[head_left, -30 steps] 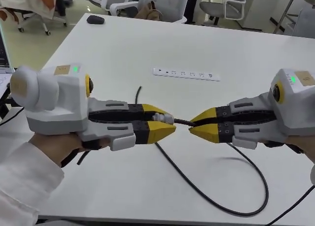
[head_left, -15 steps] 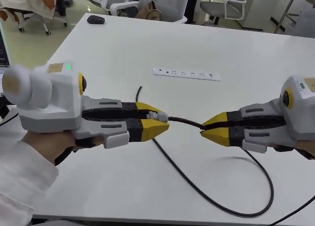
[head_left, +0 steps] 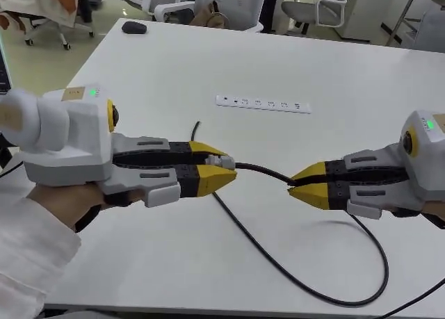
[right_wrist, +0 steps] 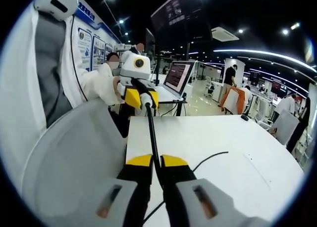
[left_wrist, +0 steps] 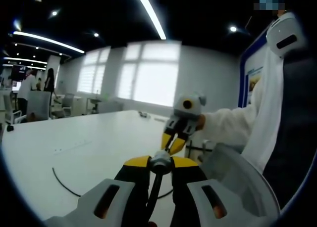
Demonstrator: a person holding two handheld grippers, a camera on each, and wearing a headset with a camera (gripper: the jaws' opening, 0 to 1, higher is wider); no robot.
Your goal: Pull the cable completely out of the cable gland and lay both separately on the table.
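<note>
Pinching the gland (head_left: 224, 163), a small pale round fitting, between its yellow wedge-shaped tips, the left gripper (head_left: 221, 169) is held just above the bench (head_left: 208, 69). Its body is blocky grey-white plastic with black jaw arms. The right gripper (head_left: 292, 183) has the same build and faces it tip to tip. Its jaws are pressed together on the cable (head_left: 261, 171), which is thin, black and smooth-sheathed. The cable runs taut from the right gripper's tips across the gap into the gland, so the two are not yet apart. The rest of it lies slack on the bench in a wide loop below the right gripper, and one loose end shows beyond the left gripper.

A second ago the yellow tips almost met, with only a stub of cable between them. Now the grippers stand clearly further apart and a longer stretch of cable is bared. The left gripper has drawn a little to the left and the right one further to the right.

The bench is a broad, matt white top. A flat white power strip (head_left: 263, 105) lies past the grippers and a dark mouse (head_left: 133, 28) sits near the far edge. Grey office chairs (head_left: 229, 3) stand behind it. The right gripper view shows an open laptop (right_wrist: 178, 76), more white benches and people under strip lights.
</note>
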